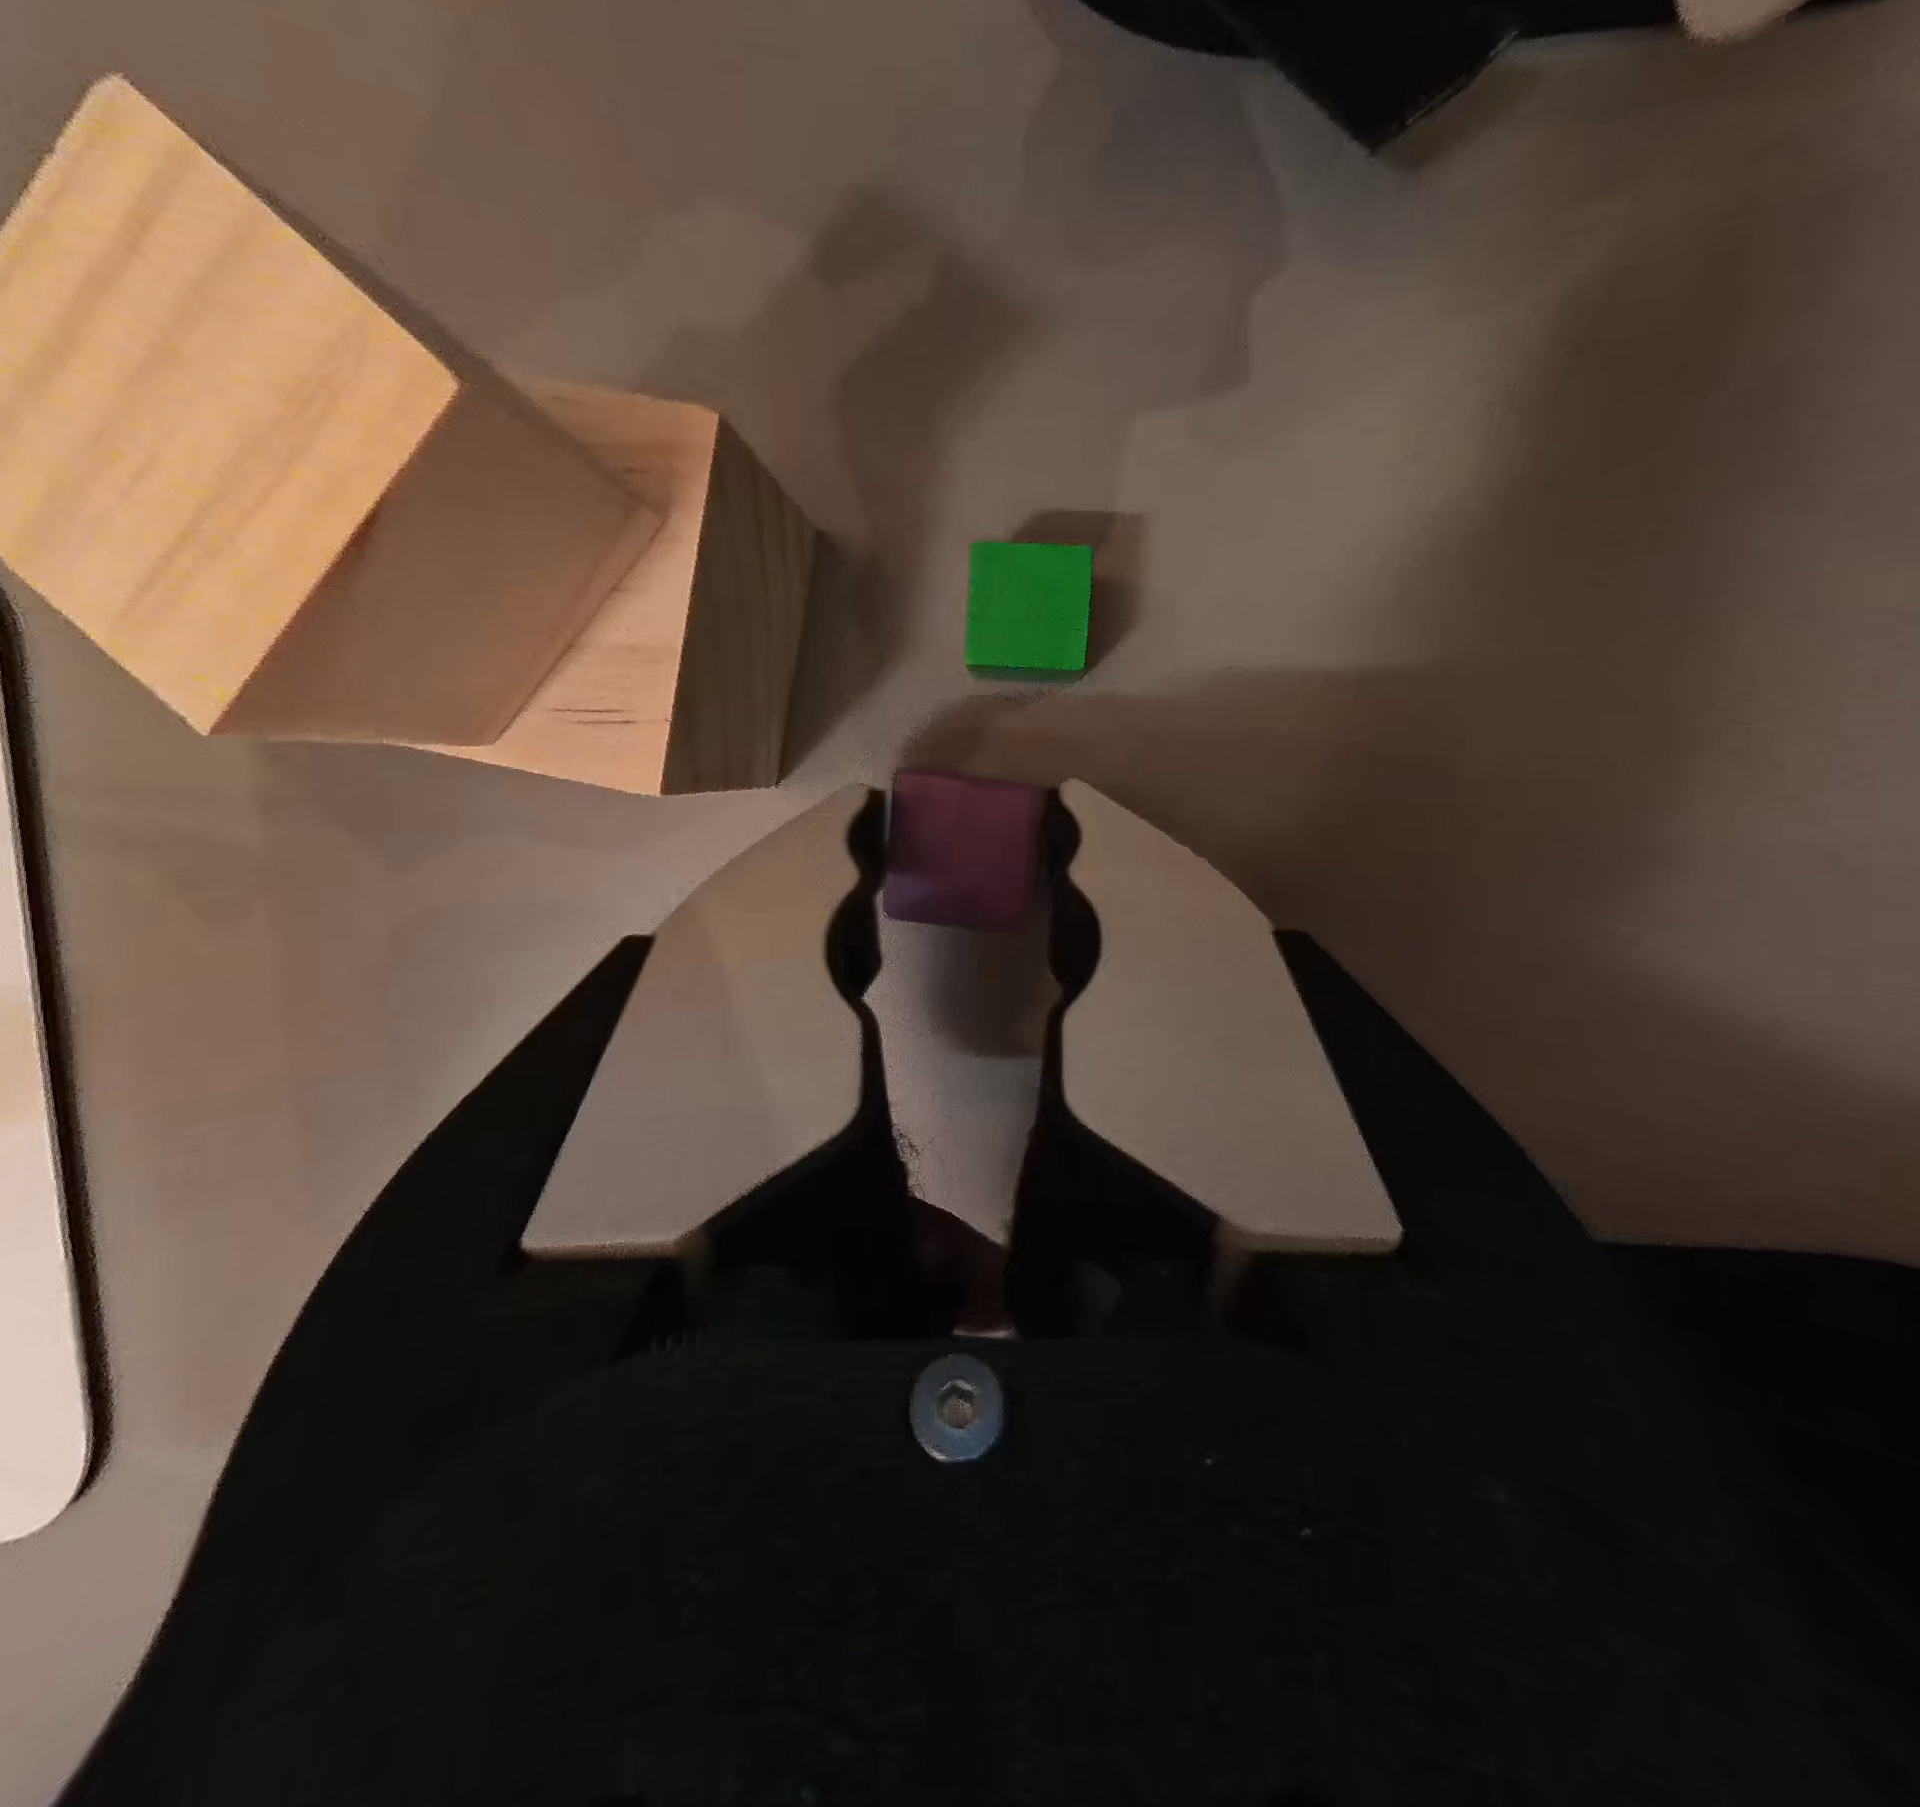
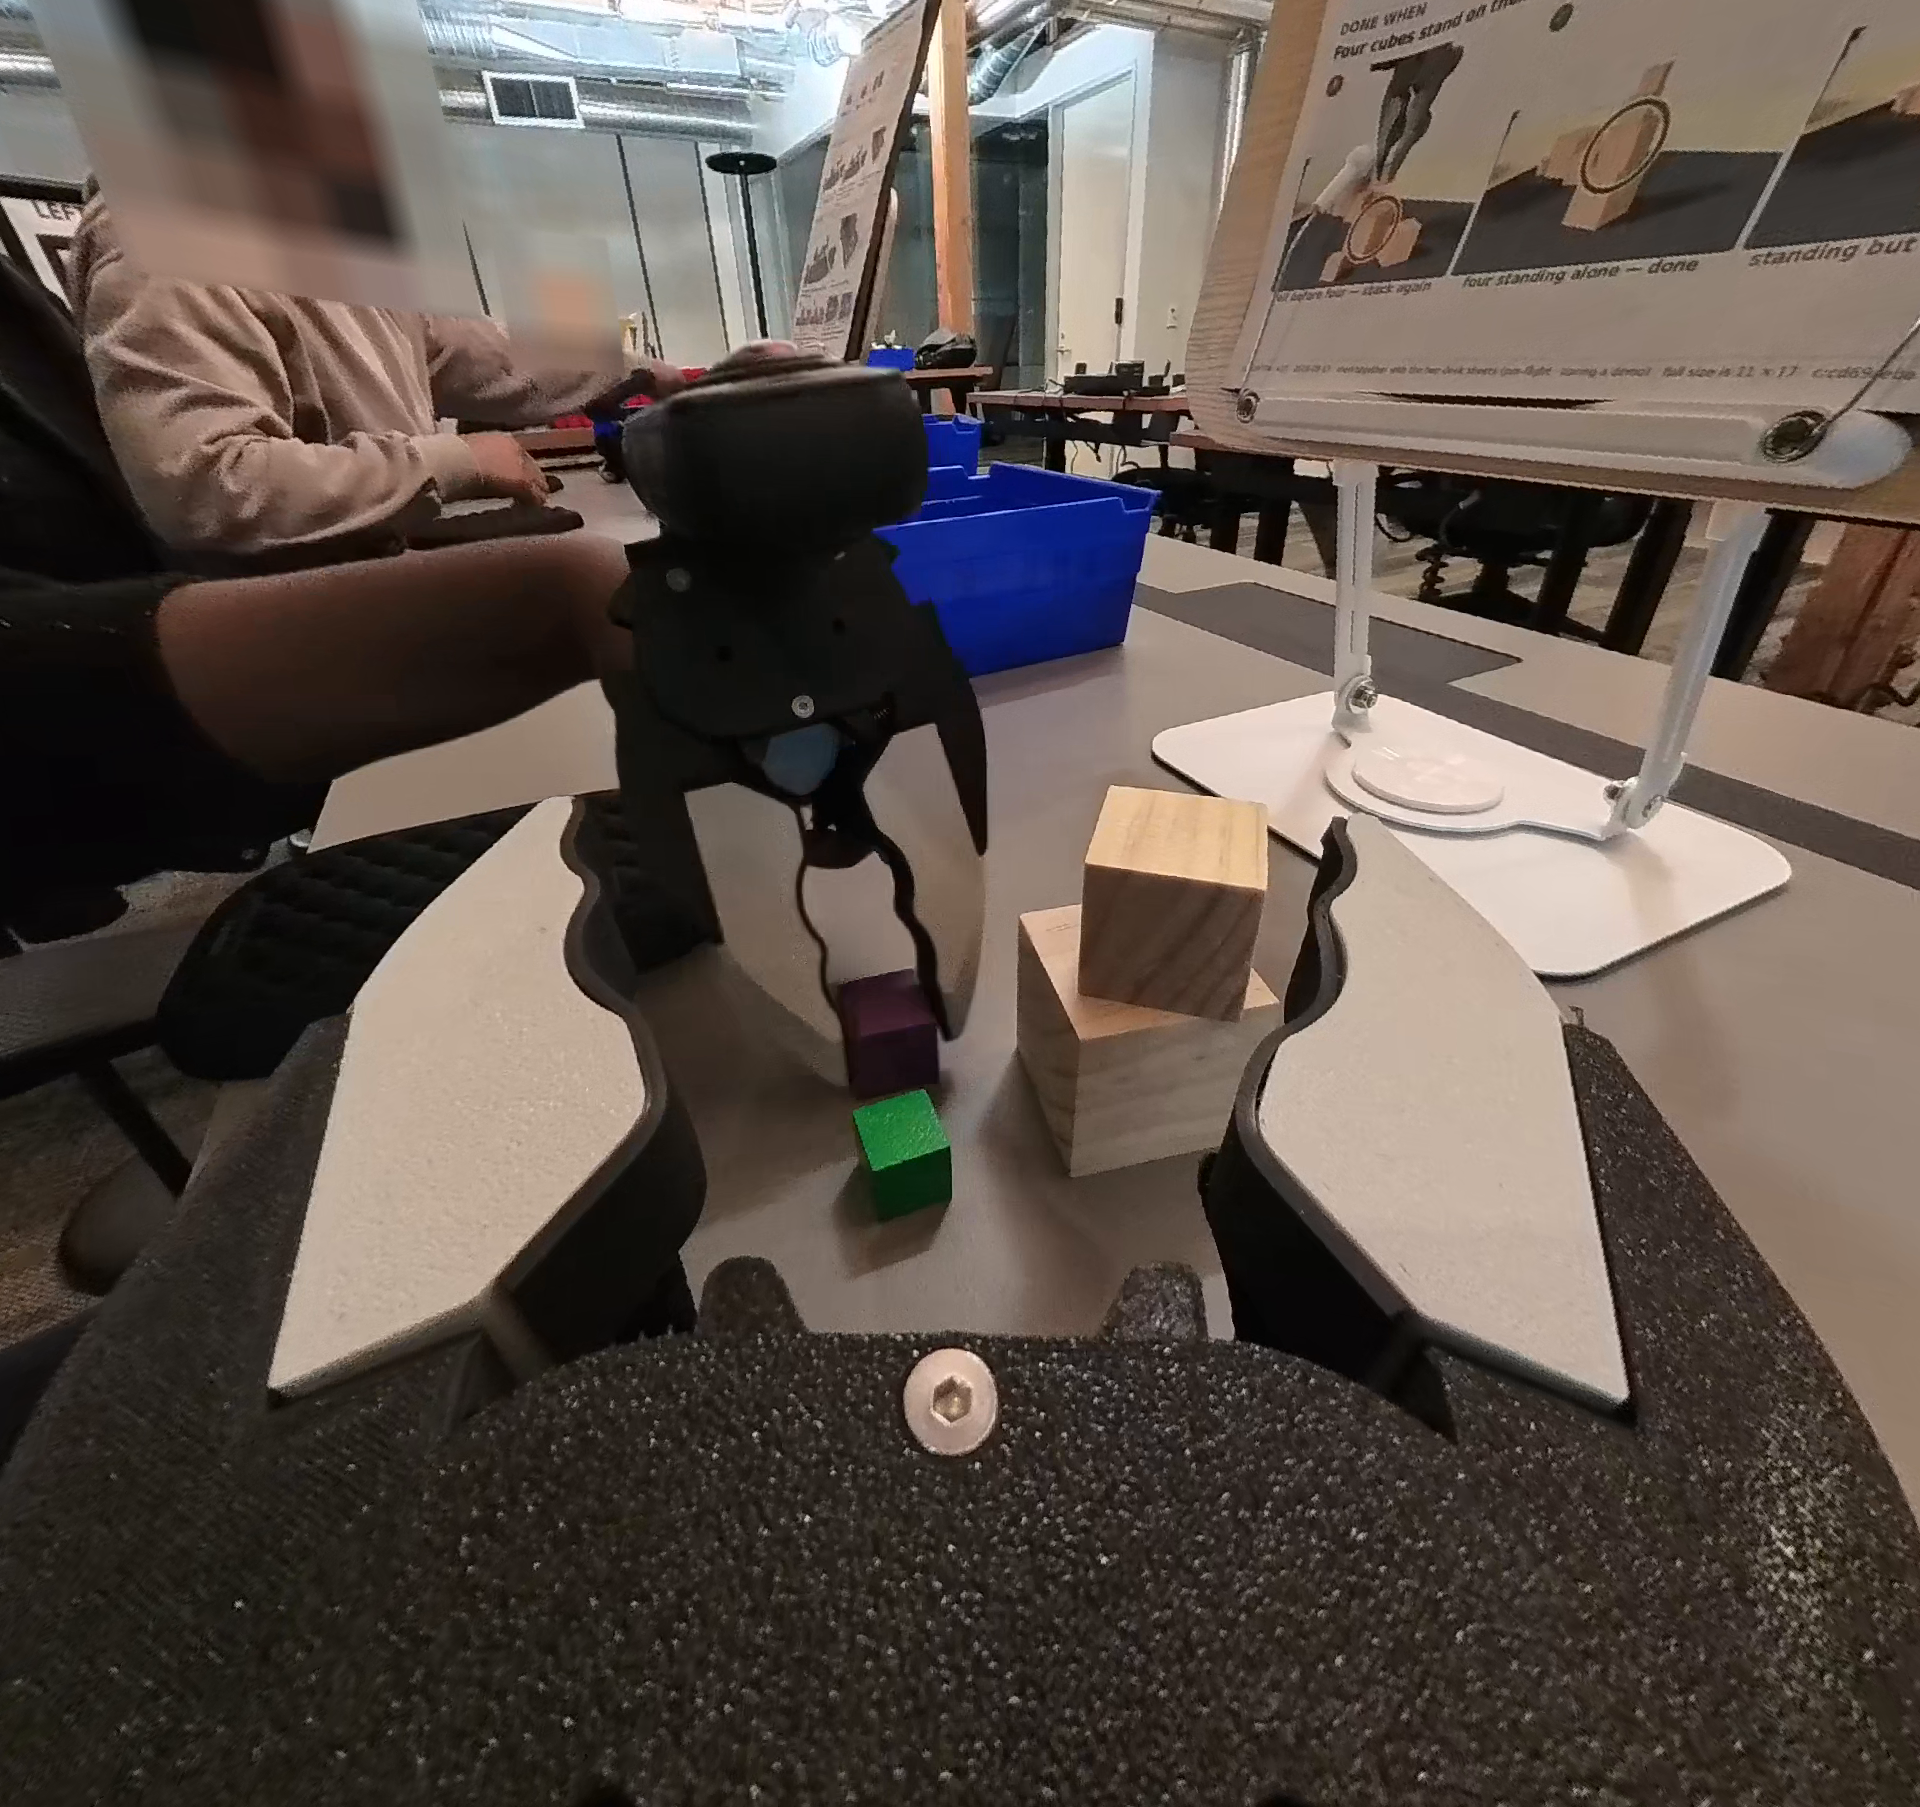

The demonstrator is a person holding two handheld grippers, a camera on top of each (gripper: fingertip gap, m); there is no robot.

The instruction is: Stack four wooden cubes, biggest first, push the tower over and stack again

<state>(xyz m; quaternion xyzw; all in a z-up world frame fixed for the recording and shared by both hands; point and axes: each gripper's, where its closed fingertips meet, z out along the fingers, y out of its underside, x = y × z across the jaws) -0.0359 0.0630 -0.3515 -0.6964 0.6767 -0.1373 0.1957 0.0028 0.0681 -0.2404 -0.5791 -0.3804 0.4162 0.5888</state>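
Pinching a small purple cube (image 1: pixel 961 848) between its two fingertips, the left gripper (image 1: pixel 964 853) points down at a grey table (image 1: pixel 1455 510); its jaws are narrowed to the cube's width, and both pads appear to press the cube's sides, which fits a lifting grip. At 12 o'clock from the purple cube, just beyond it, sits a small green cube (image 1: pixel 1029 606). At 10 o'clock stands a large wooden cube (image 1: pixel 717 604) with a second wooden cube (image 1: pixel 239 407) resting skewed on top, a partial stack. The right gripper (image 2: pixel 956 936) hangs back with jaws spread wide, holding nothing, likely keeping clear. A white stand (image 2: pixel 1455 822) and blue bin (image 2: pixel 1018 573) lie beyond.
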